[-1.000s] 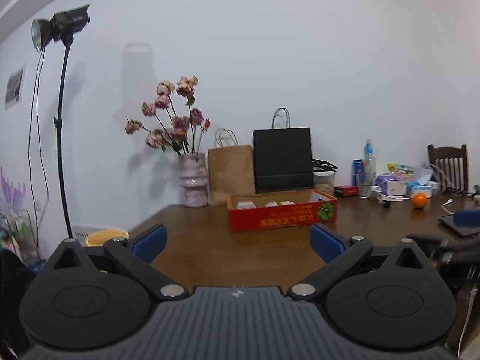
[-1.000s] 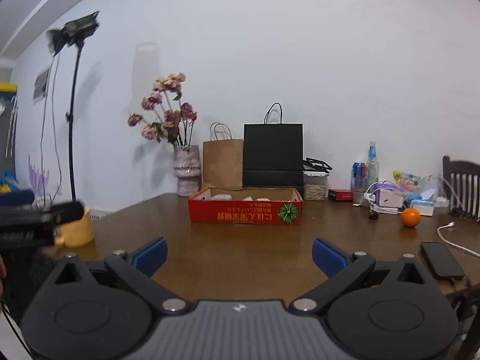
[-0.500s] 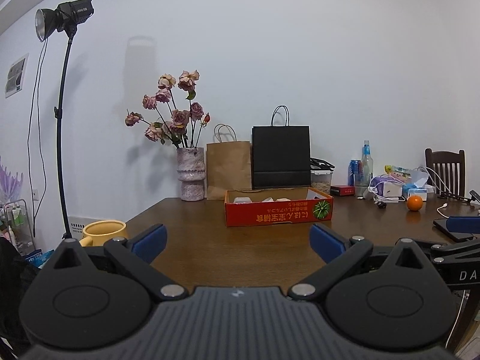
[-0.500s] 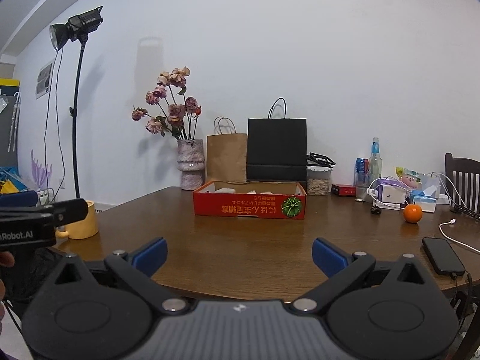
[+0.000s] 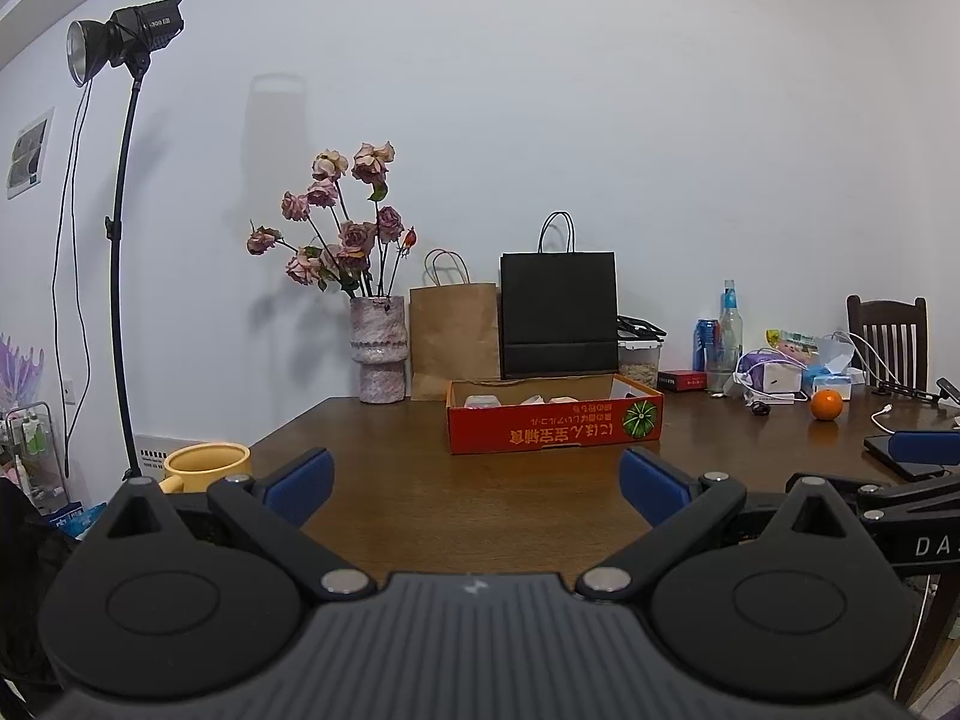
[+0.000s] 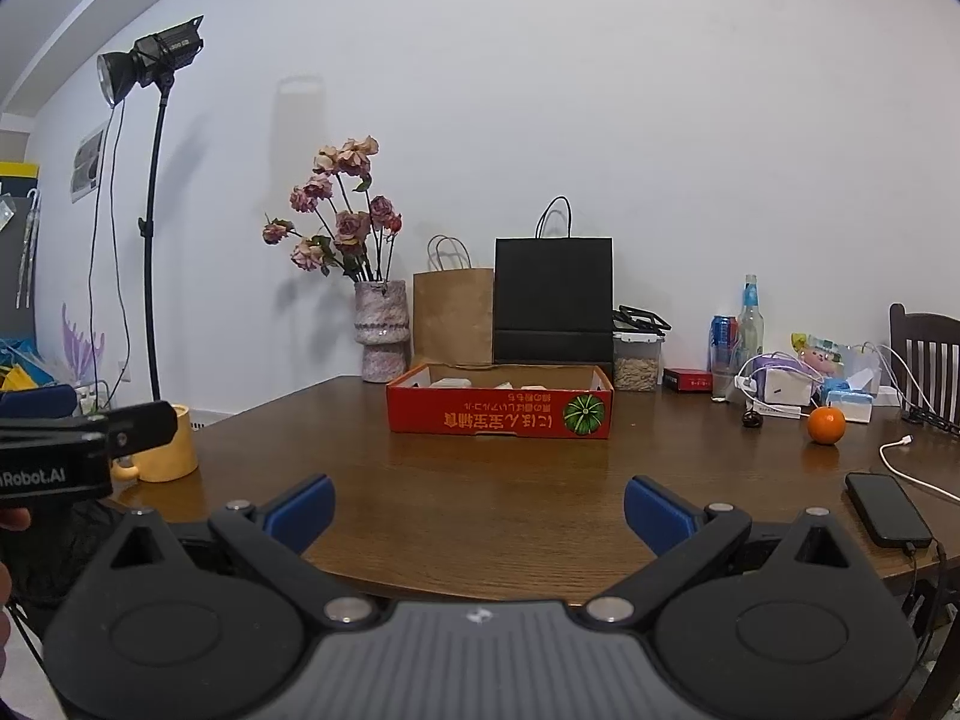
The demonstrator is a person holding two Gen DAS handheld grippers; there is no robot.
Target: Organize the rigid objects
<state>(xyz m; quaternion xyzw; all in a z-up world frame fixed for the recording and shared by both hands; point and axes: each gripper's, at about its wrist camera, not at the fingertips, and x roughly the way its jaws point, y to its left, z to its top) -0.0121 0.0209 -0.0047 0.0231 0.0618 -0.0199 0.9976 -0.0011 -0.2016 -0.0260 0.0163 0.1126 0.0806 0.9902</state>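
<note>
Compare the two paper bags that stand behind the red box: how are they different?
The black bag is taller than the brown bag. The black bag has thin dark handles; the brown bag has pale ones. The black bag stands right of the brown bag, nearer the jar. Both stand upright against the wall, behind the red box.

Dried roses (image 5: pixel 339 222) in a vase (image 5: pixel 378 348) beside paper bags (image 5: pixel 454 331)

Home dining room doubling as a recording spot: wooden table (image 6: pixel 480 498) against a plain wall, dried roses in a vase (image 6: pixel 381 339), paper bags (image 6: pixel 453 315), snacks, drink can (image 6: pixel 723 333), orange (image 6: pixel 826 425), wooden chair (image 5: pixel 887 333), studio light on stand (image 5: pixel 123 39).
</note>
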